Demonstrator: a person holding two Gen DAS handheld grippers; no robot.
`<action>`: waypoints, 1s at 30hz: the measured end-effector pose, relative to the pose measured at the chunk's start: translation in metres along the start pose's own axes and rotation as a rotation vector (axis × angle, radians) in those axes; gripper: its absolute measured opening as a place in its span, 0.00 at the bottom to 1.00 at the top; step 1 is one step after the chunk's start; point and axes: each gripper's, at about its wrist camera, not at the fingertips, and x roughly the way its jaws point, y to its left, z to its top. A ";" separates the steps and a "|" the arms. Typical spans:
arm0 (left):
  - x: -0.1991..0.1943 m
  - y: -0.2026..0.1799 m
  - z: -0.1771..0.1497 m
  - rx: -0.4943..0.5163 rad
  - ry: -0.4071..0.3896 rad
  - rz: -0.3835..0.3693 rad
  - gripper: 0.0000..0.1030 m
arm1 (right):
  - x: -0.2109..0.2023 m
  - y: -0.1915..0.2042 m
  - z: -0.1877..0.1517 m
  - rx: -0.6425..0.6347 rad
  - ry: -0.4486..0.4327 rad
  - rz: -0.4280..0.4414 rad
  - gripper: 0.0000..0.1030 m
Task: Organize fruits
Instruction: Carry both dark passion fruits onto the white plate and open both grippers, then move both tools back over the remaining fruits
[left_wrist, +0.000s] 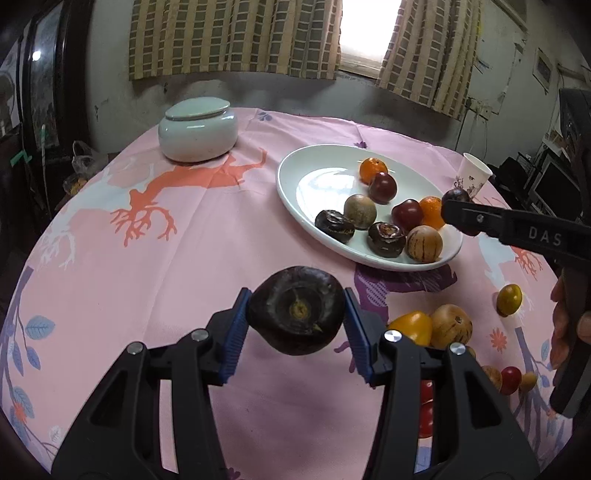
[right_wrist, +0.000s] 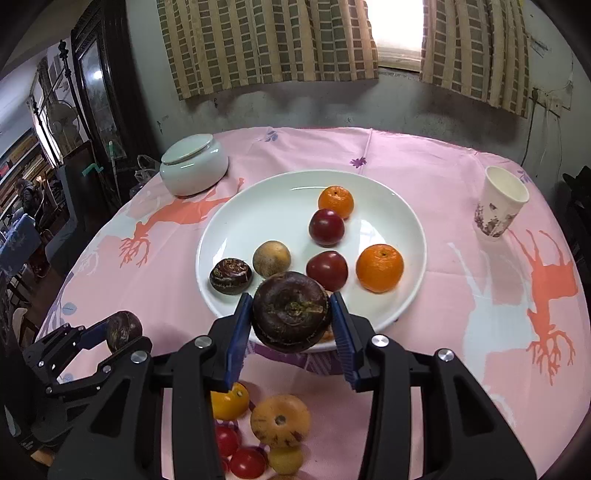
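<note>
Between blue claw pads (left_wrist: 233, 334), dark wrinkled fruit (left_wrist: 297, 310).

The right gripper (right_wrist: 291, 314) clamps a dark round fruit (right_wrist: 291, 310) over the near rim of the white plate (right_wrist: 280, 214), which holds 2 oranges (right_wrist: 379, 267), 2 red fruits and more; the left gripper (right_wrist: 122, 334) grips another dark fruit

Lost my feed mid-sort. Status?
Left tool and right tool each clamp a dark fruit. Plate has room. Loose fruits remain on cloth.
</note>
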 end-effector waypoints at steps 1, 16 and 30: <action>0.000 0.000 0.003 -0.012 0.003 -0.015 0.48 | 0.006 0.001 0.002 0.004 0.007 0.007 0.42; 0.094 -0.037 0.085 0.063 0.075 0.017 0.51 | 0.060 -0.034 0.039 0.118 0.053 0.057 0.43; 0.028 -0.037 0.069 -0.023 -0.079 0.018 0.88 | 0.008 -0.065 0.014 0.262 -0.032 0.122 0.77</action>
